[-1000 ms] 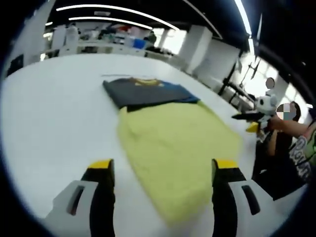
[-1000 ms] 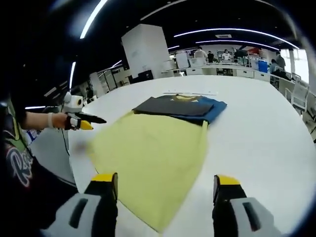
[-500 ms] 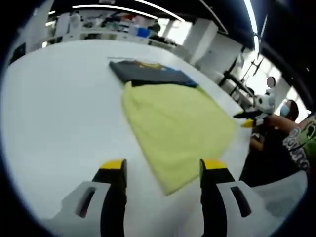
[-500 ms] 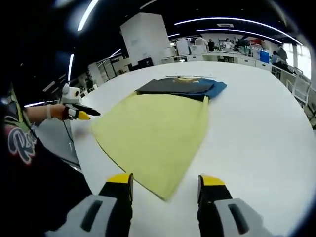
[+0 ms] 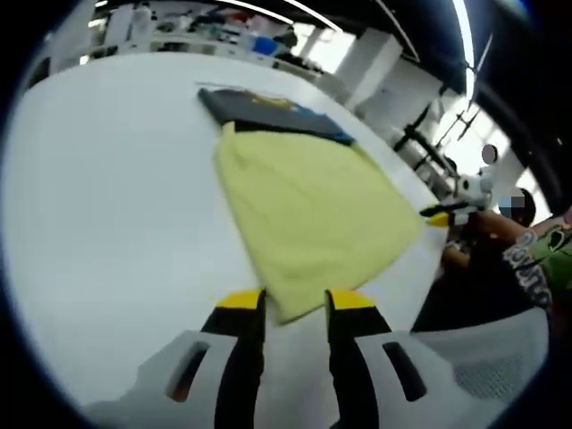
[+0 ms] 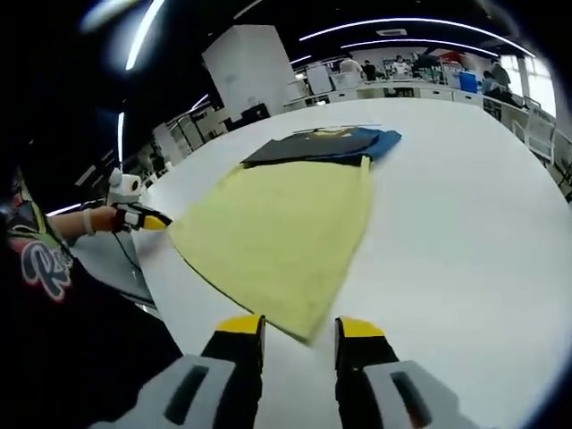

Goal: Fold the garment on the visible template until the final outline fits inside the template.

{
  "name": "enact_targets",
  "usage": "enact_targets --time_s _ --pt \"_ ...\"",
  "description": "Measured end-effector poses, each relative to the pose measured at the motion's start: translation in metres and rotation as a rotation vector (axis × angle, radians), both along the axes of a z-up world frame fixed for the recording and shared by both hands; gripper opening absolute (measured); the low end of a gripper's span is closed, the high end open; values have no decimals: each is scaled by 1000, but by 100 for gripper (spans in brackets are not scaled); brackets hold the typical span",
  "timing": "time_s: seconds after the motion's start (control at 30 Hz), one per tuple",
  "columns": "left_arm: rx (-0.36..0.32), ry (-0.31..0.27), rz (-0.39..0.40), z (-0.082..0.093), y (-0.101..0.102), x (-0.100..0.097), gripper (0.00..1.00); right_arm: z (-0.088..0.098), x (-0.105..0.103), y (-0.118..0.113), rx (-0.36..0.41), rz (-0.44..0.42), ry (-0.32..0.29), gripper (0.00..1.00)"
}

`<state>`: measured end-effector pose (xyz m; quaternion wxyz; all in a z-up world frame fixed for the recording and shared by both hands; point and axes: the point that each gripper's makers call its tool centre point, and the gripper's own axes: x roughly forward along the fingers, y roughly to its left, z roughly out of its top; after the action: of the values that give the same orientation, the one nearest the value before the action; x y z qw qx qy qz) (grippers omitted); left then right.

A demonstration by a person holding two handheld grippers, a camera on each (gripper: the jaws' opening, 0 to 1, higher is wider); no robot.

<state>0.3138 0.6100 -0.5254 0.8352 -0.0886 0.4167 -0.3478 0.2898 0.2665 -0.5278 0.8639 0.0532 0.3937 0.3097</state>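
One big white table, smooth and round-edged, and we've got one soft yellow garment spread flat on it, with one dark folded pile touching its far edge. Two grippers: left gripper and right gripper both nearly closed, jaws flanking the garment's near corner, grip unclear.

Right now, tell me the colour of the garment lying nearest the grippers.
Pale yellow. The garment shows best in the right gripper view.

yellow garment | flat on white table (dark template beyond)
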Motion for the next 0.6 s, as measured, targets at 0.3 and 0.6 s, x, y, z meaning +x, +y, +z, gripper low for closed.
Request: enact_targets --time_s 0.3,0.6 --pt "-74 86 110 -8 3 3 0 -9 7 0 38 -69 40 0" --pt "-100 103 96 5 2 2 0 3 5 3 108 -115 92 0"
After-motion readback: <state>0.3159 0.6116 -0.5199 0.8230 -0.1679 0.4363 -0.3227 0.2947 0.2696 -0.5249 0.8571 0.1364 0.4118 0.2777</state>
